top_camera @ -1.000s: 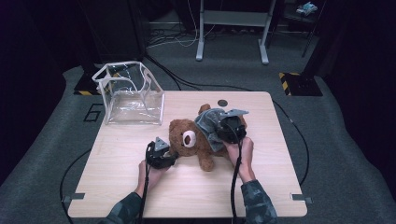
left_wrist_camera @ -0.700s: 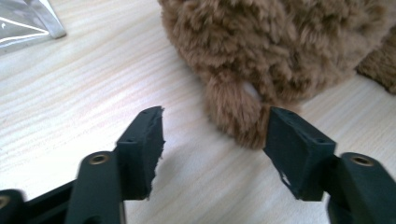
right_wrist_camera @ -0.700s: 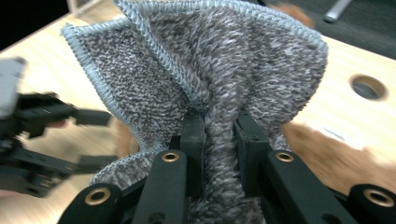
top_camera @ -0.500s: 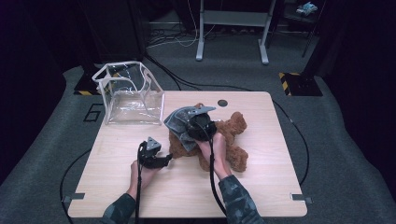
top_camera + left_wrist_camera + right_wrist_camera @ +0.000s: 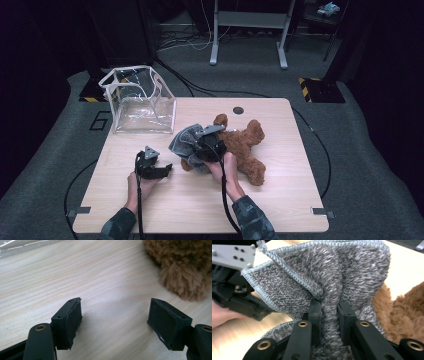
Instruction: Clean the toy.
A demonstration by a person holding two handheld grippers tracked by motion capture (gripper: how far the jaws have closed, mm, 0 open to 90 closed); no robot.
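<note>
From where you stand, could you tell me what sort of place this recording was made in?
Probably a lab or studio set up for recording: a lone wooden table on grey carpet, cables trailing across the floor, a metal stand behind, dark surroundings.

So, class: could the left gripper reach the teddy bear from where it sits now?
Probably yes. The left gripper has open, empty jaws that have just been widening, and bare table lies between them and the teddy bear. The right gripper, clamping the grey cloth, sits over the bear's far part.

High view looks down on the table (image 5: 280, 200); both gripper views sit close above it.
</note>
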